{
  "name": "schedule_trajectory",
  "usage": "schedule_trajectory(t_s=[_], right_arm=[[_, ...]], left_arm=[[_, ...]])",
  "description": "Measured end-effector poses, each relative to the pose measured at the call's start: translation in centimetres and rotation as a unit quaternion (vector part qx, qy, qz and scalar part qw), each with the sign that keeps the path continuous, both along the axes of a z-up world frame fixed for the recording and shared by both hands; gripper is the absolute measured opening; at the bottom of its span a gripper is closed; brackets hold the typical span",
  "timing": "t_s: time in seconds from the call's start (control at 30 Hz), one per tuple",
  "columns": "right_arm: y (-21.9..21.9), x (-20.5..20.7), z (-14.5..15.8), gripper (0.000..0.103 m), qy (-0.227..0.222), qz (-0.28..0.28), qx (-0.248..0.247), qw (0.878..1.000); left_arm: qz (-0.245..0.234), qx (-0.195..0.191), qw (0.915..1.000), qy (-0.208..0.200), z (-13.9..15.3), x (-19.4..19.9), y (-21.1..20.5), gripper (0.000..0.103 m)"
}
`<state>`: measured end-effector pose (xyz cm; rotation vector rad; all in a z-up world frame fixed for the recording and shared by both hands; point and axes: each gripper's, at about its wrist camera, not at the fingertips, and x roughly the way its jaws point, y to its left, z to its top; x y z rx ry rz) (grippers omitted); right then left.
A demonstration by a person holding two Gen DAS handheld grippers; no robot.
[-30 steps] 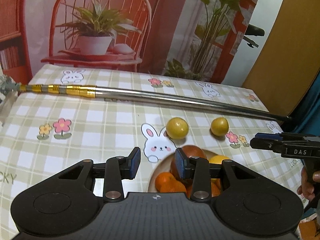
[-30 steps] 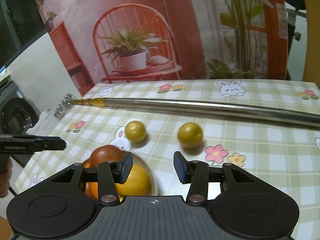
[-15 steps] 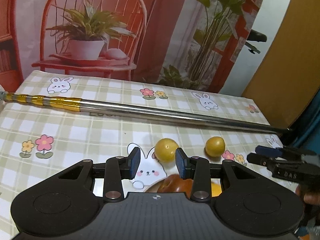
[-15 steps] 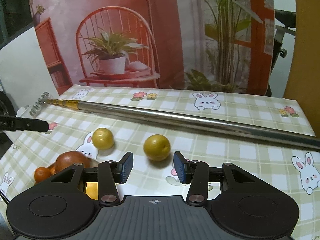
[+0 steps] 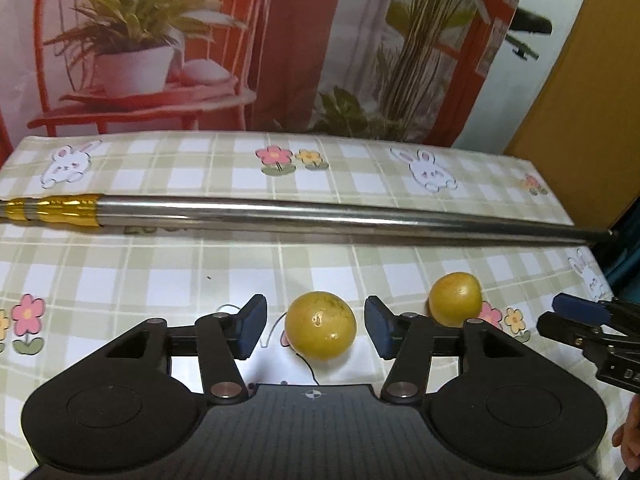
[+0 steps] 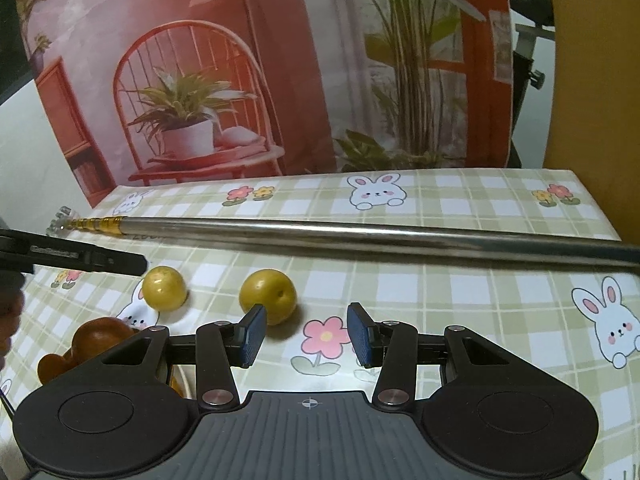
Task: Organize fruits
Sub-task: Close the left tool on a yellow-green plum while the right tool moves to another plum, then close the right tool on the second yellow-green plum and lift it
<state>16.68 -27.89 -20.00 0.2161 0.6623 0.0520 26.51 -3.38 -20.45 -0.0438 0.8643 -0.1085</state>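
Note:
Two round yellow fruits lie on the checked tablecloth. The nearer one [image 5: 320, 328] sits between the jaws of my left gripper [image 5: 316, 326], which are opening; neither pad touches it. The other yellow fruit [image 5: 455, 299] lies to its right. In the right wrist view the same fruits show as a left one [image 6: 165, 288] and a right one [image 6: 269, 295]. My right gripper [image 6: 307, 334] is open with nothing between its fingers; the right fruit lies just beyond its left finger [image 6: 253, 332]. A bowl rim [image 6: 186, 380] peeks out at lower left, with a brown fruit [image 6: 102, 332].
A long steel pole [image 5: 320, 216] with a gold end lies across the table behind the fruits. A small orange fruit [image 6: 50, 366] lies by the brown one. The table's right edge [image 6: 600, 216] is near. A printed backdrop hangs behind the table.
My left gripper went forward from above the bowl to the near yellow fruit, and its jaws spread around it. My right gripper advanced toward the other yellow fruit, jaws unchanged.

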Motion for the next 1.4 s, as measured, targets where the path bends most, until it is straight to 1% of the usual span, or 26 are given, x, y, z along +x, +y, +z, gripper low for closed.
schedule_trajectory(t_s=[0.23, 0.57, 0.67, 0.77, 0.93, 1.07, 1.27, 1.33, 1.4], right_arm=[[-0.7, 0.2, -0.8, 0.042, 0.008, -0.008, 0.008, 1.000], [-1.1, 0.4, -1.6, 0.042, 0.016, -0.011, 0.021, 1.000], [-1.2, 0.4, -1.8, 0.042, 0.018, -0.011, 0.024, 0.999], [-1.2, 0.5, -1.8, 0.042, 0.020, -0.012, 0.026, 0.999], [-1.1, 0.6, -1.9, 0.042, 0.021, -0.010, 0.028, 0.999], [-0.9, 1.0, -1.8, 0.042, 0.016, 0.002, 0.026, 1.000], [0.1, 2.4, -1.5, 0.046, -0.001, 0.029, 0.020, 0.999], [0.5, 3.2, -1.5, 0.050, -0.005, 0.038, 0.019, 0.999], [0.9, 4.0, -1.6, 0.051, -0.007, 0.042, 0.017, 0.999]], left_arm=[[-0.008, 0.017, 0.9995, 0.025, -1.4, 1.7, -0.6, 0.057], [-0.013, 0.025, 0.9987, 0.043, -2.4, 2.0, -0.7, 0.056], [-0.014, 0.022, 0.9986, 0.046, -2.6, 2.2, -0.6, 0.051], [-0.016, 0.020, 0.9986, 0.046, -2.6, 2.1, -0.6, 0.050], [-0.016, 0.032, 0.9987, 0.036, -2.4, 1.6, -0.7, 0.050], [-0.023, 0.030, 0.9991, 0.020, -1.7, 0.7, -0.6, 0.050], [-0.026, 0.021, 0.9994, -0.003, -0.1, -1.0, 0.0, 0.050], [-0.027, 0.019, 0.9994, -0.010, 0.4, -1.7, 0.3, 0.050], [-0.027, 0.020, 0.9993, -0.018, 0.8, -2.3, 0.5, 0.050]])
